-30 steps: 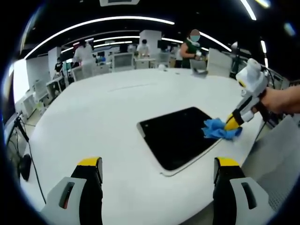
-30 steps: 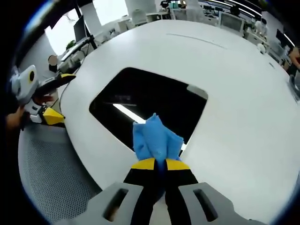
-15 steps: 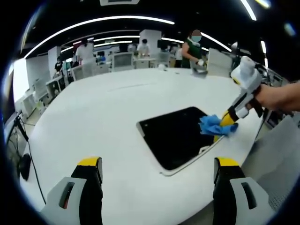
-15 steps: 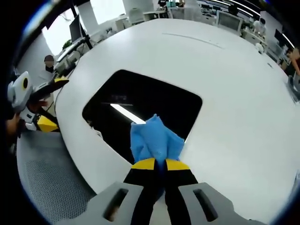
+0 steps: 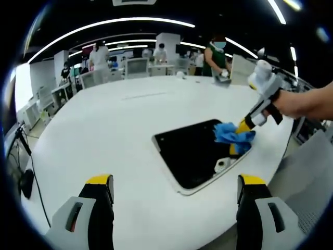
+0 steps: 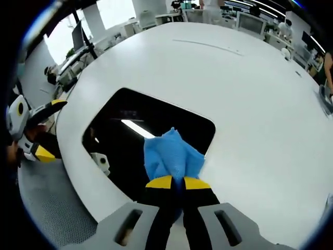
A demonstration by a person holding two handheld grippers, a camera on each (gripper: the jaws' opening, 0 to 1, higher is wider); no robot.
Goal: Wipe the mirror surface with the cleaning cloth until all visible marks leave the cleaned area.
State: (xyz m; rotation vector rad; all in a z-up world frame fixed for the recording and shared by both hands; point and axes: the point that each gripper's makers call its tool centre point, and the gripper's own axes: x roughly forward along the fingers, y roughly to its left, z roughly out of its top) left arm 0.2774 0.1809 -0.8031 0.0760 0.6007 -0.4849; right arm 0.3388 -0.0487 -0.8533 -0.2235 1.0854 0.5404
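White table [image 5: 104, 130]: cloth [image 6: 171, 156] now further onto mirror [image 5: 192, 151].

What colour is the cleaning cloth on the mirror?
Bright blue; the cleaning cloth shows best in the right gripper view, clamped in the right gripper.

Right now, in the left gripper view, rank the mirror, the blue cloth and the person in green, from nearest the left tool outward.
1. Mirror, just ahead on the table.
2. Blue cloth, on the mirror's far right part, clamped by the right tool.
3. Person in green, beyond the table.
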